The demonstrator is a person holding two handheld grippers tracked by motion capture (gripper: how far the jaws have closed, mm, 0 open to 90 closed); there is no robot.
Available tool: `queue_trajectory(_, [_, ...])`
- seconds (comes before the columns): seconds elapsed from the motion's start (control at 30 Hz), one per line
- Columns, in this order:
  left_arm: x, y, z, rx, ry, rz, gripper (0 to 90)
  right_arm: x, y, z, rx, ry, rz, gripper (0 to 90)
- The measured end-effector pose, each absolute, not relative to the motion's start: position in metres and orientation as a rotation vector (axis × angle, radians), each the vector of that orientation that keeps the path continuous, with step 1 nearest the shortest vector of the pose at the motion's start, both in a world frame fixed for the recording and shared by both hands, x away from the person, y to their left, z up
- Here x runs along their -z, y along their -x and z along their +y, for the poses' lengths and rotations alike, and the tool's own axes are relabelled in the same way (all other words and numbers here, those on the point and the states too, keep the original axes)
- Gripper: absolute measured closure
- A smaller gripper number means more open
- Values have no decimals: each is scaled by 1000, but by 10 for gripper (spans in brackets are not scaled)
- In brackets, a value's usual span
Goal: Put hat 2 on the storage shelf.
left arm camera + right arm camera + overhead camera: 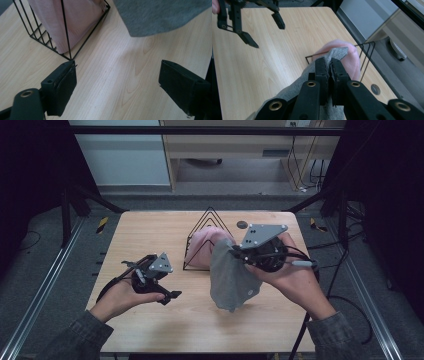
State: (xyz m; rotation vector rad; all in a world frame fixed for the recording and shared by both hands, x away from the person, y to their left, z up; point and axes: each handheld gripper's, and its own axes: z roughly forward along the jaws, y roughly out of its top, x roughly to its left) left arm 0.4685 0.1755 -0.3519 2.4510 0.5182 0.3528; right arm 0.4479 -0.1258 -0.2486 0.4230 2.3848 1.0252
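Note:
A grey cloth (231, 276) hangs above the table, pinched at its top edge by my right gripper (235, 251), which is shut on it. In the right gripper view the jaws (329, 65) press the grey cloth (337, 53) between them. A pink cloth (202, 246) is draped over a black wire rack (206, 220) at the table's middle back, right behind the grey one. My left gripper (167, 296) hovers at the left, open and holding nothing. Its view shows the rack (65, 35), the pink cloth (75, 22) and the grey cloth's hem (160, 17).
The light wooden table (150, 230) has a small round dark hole (242, 224) behind the rack. Dark frame posts and cables flank the table on both sides. A pale cabinet stands beyond the far edge.

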Motion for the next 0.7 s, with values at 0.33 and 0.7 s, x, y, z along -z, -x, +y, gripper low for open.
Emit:
queue_trajectory(0.33, [342,-477,174,-365,-2453,500,165,248,-452,-93,-1028,-344,2417,856])
queue_trajectory(0.7, [343,-485,170,-322,-2436,438,184,250,-441,-73,-1023,-261,2458,856])
